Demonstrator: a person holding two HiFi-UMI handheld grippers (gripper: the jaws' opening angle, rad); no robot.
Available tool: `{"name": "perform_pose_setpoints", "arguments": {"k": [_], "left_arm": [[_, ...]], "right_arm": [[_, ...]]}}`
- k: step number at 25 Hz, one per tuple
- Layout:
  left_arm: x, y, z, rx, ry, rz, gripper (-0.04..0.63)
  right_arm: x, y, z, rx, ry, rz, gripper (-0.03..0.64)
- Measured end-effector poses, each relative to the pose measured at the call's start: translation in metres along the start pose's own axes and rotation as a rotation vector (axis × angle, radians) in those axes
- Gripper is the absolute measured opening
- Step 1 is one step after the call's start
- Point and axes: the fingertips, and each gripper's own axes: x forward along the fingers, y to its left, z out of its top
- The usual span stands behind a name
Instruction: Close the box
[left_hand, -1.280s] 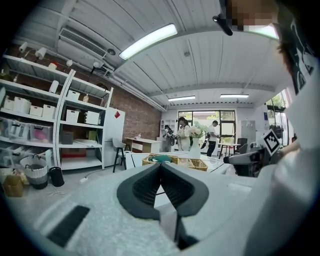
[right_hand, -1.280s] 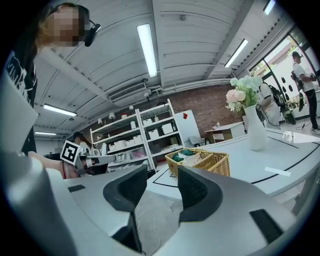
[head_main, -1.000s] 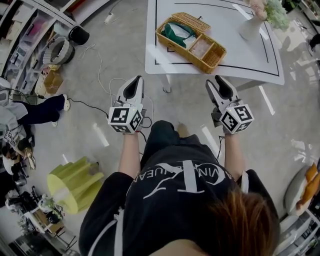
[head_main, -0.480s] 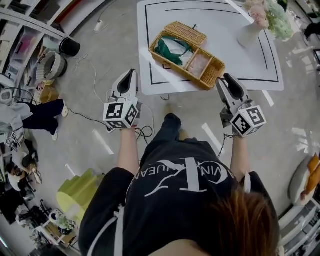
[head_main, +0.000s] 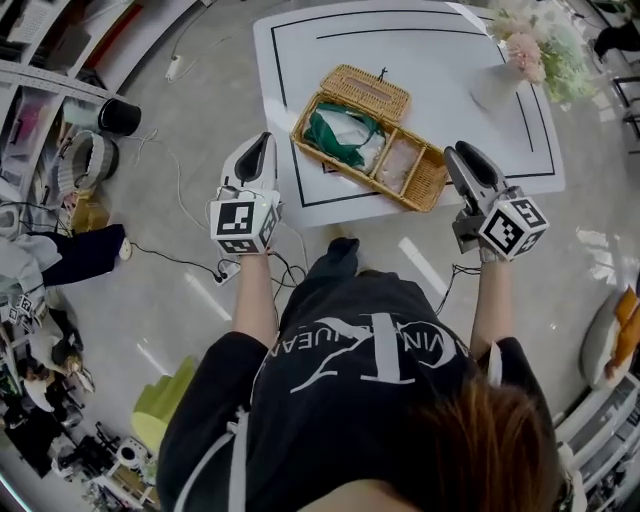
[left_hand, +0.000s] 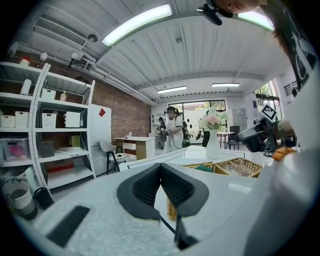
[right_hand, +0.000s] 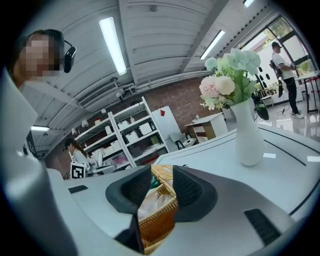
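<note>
- Over at the far left of the head view, a black bin (head_main: 118, 117) and a round woven floor basket (head_main: 88, 160) stand on the grey floor beside shelving (head_main: 40, 60). Cables (head_main: 225, 270) trail across the floor toward the person.
- Next comes the left gripper (head_main: 262, 142), held out over the floor just off the table's near-left edge and left of the box. In its own view the jaws are closed: the ribbed pads (left_hand: 145, 187) meet at their tips with nothing between them.
- Past it, the white table (head_main: 440, 60), marked with a black outline, fills the far middle.
- On the table's near-left part sits the wicker box (head_main: 430, 182), set at an angle. It is not yet closed — its lid (head_main: 365, 92) is swung back on the far side.
- Inside, a green cloth (head_main: 335, 135) lies in the left compartment. The right compartment holds something pale that I cannot make out.
- To the right, the right gripper (head_main: 458, 153) hovers close beside the box's near-right end. Its jaws stand apart and have just been closing. In the right gripper view the box's weave (right_hand: 157, 210) shows through the gap, but the pads (right_hand: 187, 187) do not press on it.
- Farthest right, well apart from the box, a white vase (head_main: 497, 88) of pale flowers (head_main: 545, 50) stands near the table's far-right corner.
</note>
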Motion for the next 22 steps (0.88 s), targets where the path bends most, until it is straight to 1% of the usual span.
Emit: {"name": "perform_pose_setpoints", "arguments": {"k": [2,5,7,11,14,16,19,22], "left_arm": [[0.009,0.004,-0.001,0.015,0.007,-0.016,0.011],[0.018,0.007,-0.007,0.098,0.04,-0.022,0.011],[0.024,0.01,-0.007,0.125,0.045,-0.01,0.011],[0.034,0.013,-0.01,0.106,0.043,0.005,0.011],[0.042,0.017,-0.005,0.065,0.033,0.029,0.011],[0.046,0.016,-0.004,0.058,0.034,0.041,0.011],[0.05,0.019,-0.002,0.048,0.043,0.072,0.011],[0.053,0.021,-0.002,0.04,0.045,0.09,0.011]], "right_arm": [[0.009,-0.007,0.001,-0.016,0.055,0.001,0.132],[0.026,-0.017,0.0,-0.008,0.144,0.028,0.14],[0.042,-0.025,-0.002,0.012,0.211,0.059,0.14],[0.068,-0.038,-0.017,0.102,0.341,0.147,0.14],[0.087,-0.046,-0.029,0.194,0.417,0.222,0.14],[0.097,-0.051,-0.035,0.263,0.46,0.262,0.144],[0.11,-0.055,-0.044,0.363,0.506,0.309,0.158],[0.123,-0.048,-0.045,0.434,0.515,0.402,0.169]]}}
